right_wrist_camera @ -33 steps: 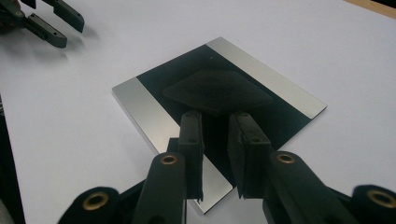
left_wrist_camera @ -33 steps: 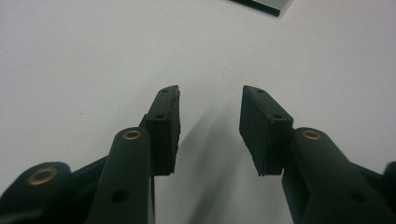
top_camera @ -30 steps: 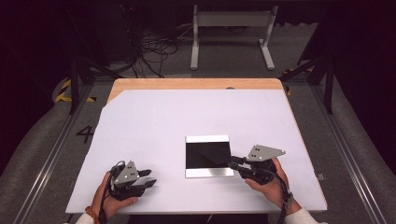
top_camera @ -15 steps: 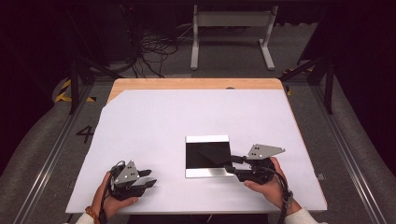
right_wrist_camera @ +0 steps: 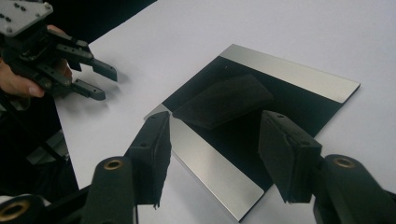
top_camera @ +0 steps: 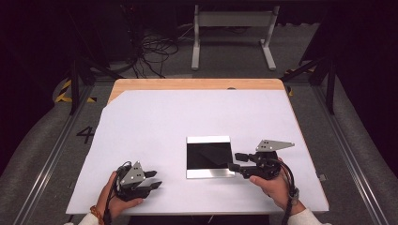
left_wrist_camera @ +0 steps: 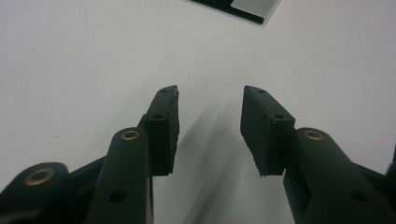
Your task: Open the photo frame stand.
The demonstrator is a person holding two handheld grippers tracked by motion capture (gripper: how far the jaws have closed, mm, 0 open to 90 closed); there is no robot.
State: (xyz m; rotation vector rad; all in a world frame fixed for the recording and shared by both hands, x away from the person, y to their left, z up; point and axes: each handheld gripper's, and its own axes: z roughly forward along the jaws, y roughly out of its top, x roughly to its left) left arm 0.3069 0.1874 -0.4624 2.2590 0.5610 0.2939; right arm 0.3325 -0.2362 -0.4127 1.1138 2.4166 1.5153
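Counter [top_camera: 155, 122]: white top, wooden strip along its far edge; plate [top_camera: 209, 157]: flat, square, glossy black centre with silver bands at the near and far sides, lying flat on the counter, right of the middle; right tool [top_camera: 232, 166]: held in the right hand [top_camera: 272, 183], lying low at the plate's near right corner, jaws spread, having just been opening, the corner between them, pads not pressing on it; left tool [top_camera: 154, 179]: held in the left hand [top_camera: 115, 197] at the near left, well apart from the plate, jaws spread over bare counter, nothing between them; left tool also seen in the right gripper view [right_wrist_camera: 106, 84].
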